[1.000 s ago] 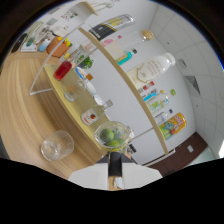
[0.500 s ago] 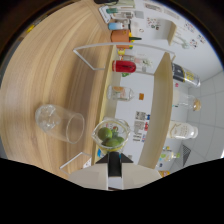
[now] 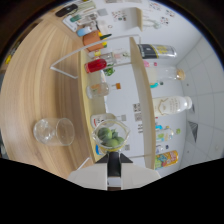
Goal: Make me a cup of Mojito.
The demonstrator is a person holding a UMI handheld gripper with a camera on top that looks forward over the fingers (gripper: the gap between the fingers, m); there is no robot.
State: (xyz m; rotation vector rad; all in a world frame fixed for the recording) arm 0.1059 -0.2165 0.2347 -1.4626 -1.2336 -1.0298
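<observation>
A small clear glass cup (image 3: 111, 136) with green lime pieces in it sits right at my fingertips. My gripper (image 3: 114, 156) is shut on its near wall, and the cup is carried tilted along with the rolled view. An empty clear tumbler (image 3: 52, 131) rests on the wooden table (image 3: 35, 85), just to the side of the held cup. Beyond the cup, a clear acrylic shelf (image 3: 82, 75) holds a jar of red liquid (image 3: 96, 65) and a clear bottle (image 3: 100, 90).
A second shelf board (image 3: 142, 100) carries a dark bottle (image 3: 156, 50), a white bottle (image 3: 170, 105) and a yellow-orange can (image 3: 167, 159). An orange cup (image 3: 92, 38) and small containers stand at the far end. A white wall lies behind the shelves.
The view has rolled further while the lime cup stayed fixed at my fingertips. The empty tumbler now lies closer beside the held cup, and the shelves run lengthwise away from me.
</observation>
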